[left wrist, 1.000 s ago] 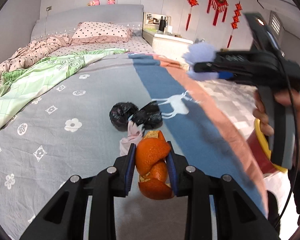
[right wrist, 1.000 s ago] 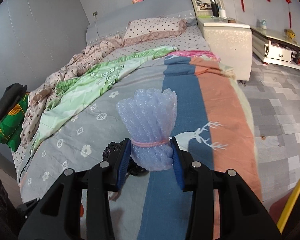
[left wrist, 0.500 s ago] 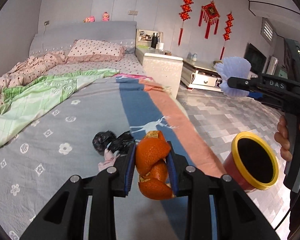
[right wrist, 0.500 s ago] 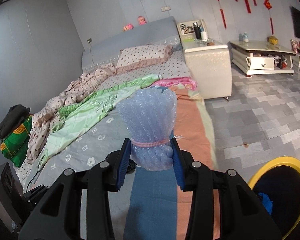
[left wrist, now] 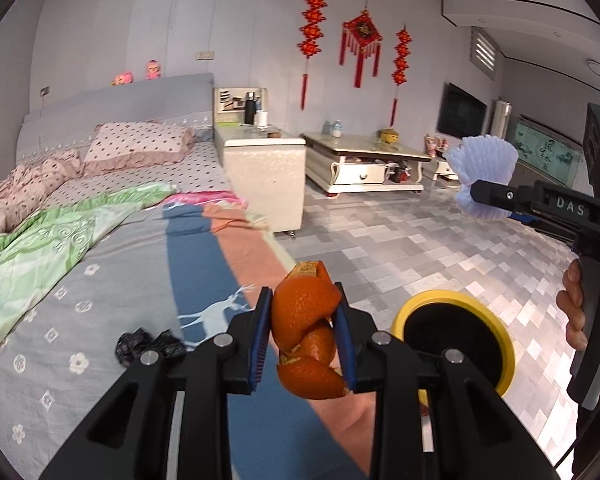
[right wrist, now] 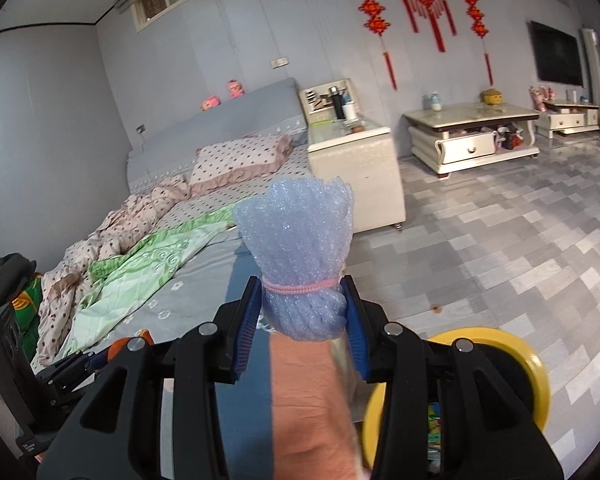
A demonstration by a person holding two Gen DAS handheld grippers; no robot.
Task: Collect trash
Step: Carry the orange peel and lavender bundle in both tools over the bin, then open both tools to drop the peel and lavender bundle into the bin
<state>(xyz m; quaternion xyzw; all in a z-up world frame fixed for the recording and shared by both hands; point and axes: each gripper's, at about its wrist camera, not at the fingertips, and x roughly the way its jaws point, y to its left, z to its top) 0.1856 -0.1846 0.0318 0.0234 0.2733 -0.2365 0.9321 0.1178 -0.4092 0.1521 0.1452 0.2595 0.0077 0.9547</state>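
The left gripper (left wrist: 303,340) pinches an orange peel (left wrist: 306,336) between its blue pads; the curled peel stands above and below the fingers and fills the gap. The right gripper (right wrist: 302,320) is clamped on a bundle of blue foam net (right wrist: 298,256), tied with a pink band (right wrist: 300,287). The pads press just at and under this band, and the wide part of the net fans out above the fingertips.

The bin (left wrist: 454,332), yellow-rimmed with a dark inside, stands on the floor beside the bed (left wrist: 100,280). In the left view it is just right of the fingers and a little beyond them; in the right view its rim (right wrist: 500,340) shows low, under and right of the right finger. Two black bags (left wrist: 150,346) lie on the bed, left of the left fingers, not yet collected.

I judge the step is carrying both pieces to the bin. To do it well, bring each gripper fully over the dark mouth before opening, with the fingers tilted down so the piece falls clear of the rim. The peel is light and may stick to a pad, so open wide. The net is broad and springy; lower it close to the mouth, or it may bounce off the rim. Keep the two grippers apart above the bin, one after the other.
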